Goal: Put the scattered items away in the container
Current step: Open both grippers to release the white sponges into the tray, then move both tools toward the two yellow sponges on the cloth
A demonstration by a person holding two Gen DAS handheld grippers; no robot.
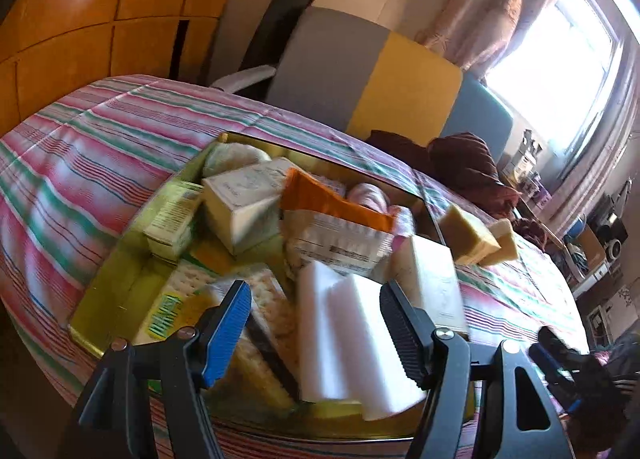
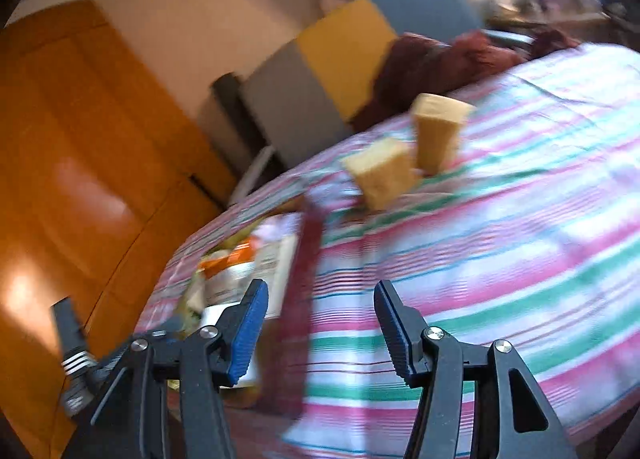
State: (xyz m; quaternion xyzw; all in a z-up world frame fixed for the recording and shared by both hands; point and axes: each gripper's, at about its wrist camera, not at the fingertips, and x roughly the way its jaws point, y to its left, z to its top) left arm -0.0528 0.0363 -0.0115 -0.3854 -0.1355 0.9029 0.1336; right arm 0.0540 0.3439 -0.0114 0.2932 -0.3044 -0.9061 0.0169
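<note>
Left wrist view first: the left gripper (image 1: 316, 323) stands over the near end of the container (image 1: 104, 291), a shallow gold-coloured tray on the striped bedspread (image 1: 88, 139). Its fingers are apart, and two white foam blocks (image 1: 348, 343) lie between them. The pads do not seem to press on the blocks, though blur makes this hard to judge. The tray is already full: small boxes, an orange packet (image 1: 332, 199), a cracker pack (image 1: 264, 299) and more are piled above its rim. At the right of the frame, outside the tray, two tan soap bars (image 1: 476, 235) stand on the bedspread, so I judge the task to be nearly done, with these two left. A second gripper shows dark at the lower right edge.

Right wrist view: the right gripper (image 2: 320, 331) has its fingers apart with nothing between them, only bedspread below. The tan soap bars are in the upper middle of the frame, well apart from the fingers. The tray's rim runs up the lower middle, blurred, just left of the fingers. To the right, the bedspread is bare and gives free room to approach. Little space is left inside the tray, so the bars may need to lie on top of the pile.
</note>
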